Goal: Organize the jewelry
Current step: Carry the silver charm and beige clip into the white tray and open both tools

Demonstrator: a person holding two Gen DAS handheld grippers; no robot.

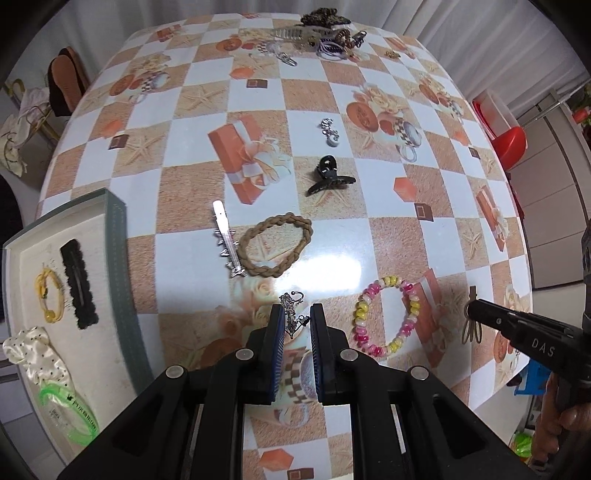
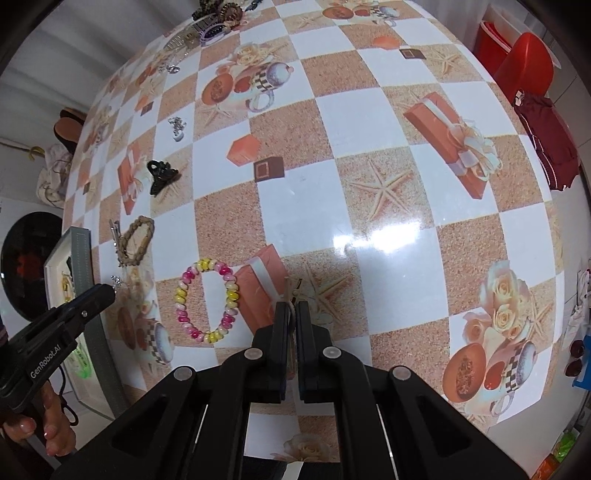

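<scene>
My left gripper (image 1: 297, 314) has its jaws narrowly apart around a silver chain piece (image 1: 292, 308) lying on the table. My right gripper (image 2: 291, 308) is shut on a thin tan hairpin (image 2: 294, 291); it also shows in the left wrist view (image 1: 472, 325). A pink, yellow and white beaded bracelet (image 1: 386, 317) lies between the grippers, also in the right wrist view (image 2: 207, 301). A braided tan band (image 1: 275, 243), a silver clip (image 1: 227, 236), a black claw clip (image 1: 328, 175) and a silver charm (image 1: 330, 131) lie further out.
A tray (image 1: 118, 258) at the left holds a yellow bracelet (image 1: 48, 295), a black fuzzy clip (image 1: 78, 284), a white scrunchie (image 1: 35, 354) and a green band (image 1: 70, 413). A pile of hair accessories (image 1: 321, 33) sits at the far table edge. Red chair (image 2: 524, 62) at right.
</scene>
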